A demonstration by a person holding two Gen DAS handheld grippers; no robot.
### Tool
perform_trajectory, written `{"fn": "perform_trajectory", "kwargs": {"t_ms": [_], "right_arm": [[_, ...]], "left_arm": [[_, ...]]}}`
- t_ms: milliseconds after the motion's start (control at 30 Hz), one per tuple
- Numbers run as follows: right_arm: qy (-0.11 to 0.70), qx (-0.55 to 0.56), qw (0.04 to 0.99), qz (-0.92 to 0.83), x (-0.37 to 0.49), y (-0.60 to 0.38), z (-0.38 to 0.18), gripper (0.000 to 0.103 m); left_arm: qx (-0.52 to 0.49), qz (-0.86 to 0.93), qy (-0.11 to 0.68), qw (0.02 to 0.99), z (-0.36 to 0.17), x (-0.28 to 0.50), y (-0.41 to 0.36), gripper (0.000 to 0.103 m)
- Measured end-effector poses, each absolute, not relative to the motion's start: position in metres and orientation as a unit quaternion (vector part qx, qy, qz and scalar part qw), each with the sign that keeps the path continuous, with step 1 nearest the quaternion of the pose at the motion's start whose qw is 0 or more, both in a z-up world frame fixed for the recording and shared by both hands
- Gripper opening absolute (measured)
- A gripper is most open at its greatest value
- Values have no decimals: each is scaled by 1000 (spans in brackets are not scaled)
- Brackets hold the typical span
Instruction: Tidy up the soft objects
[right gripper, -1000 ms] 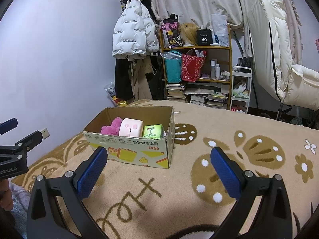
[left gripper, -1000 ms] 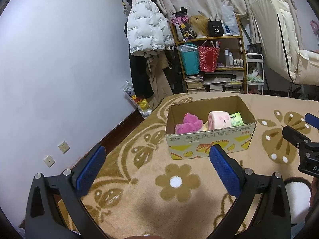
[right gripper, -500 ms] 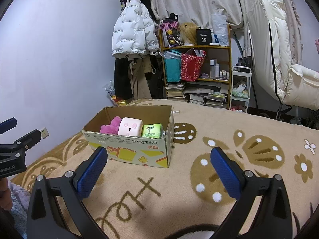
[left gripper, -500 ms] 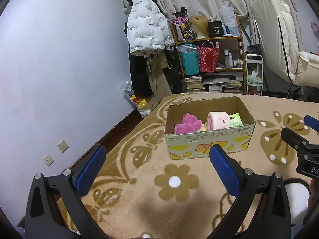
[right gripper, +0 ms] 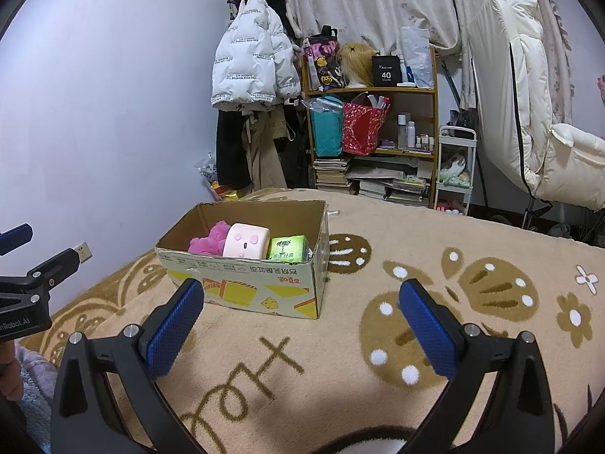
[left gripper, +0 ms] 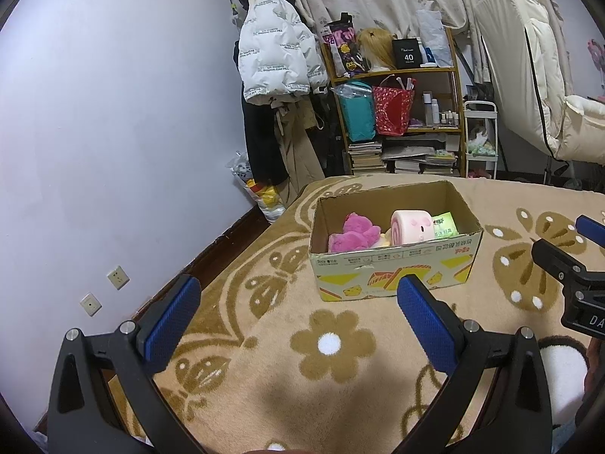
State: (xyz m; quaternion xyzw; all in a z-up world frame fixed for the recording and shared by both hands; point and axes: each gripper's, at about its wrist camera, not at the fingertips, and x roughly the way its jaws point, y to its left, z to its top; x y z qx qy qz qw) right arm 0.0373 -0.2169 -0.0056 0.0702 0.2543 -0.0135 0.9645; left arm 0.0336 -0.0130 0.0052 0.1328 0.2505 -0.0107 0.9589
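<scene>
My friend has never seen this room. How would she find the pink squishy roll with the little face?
Look for the cardboard box sitting on the tan flowery blanket. Inside it, three things lie in a row: a fuzzy pink plush, the roll in the middle, and a green tissue pack. The roll is the smooth, pale pink one with tiny dots for a face.
</scene>
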Motion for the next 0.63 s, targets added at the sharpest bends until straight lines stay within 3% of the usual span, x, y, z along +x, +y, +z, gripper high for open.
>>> {"fn": "perform_trajectory", "kwargs": {"t_ms": [633], "right_arm": [[255, 67, 964, -16, 37, -219, -7, 103]], "left_arm": [[134, -17, 254, 958, 1, 36, -17, 103]]}}
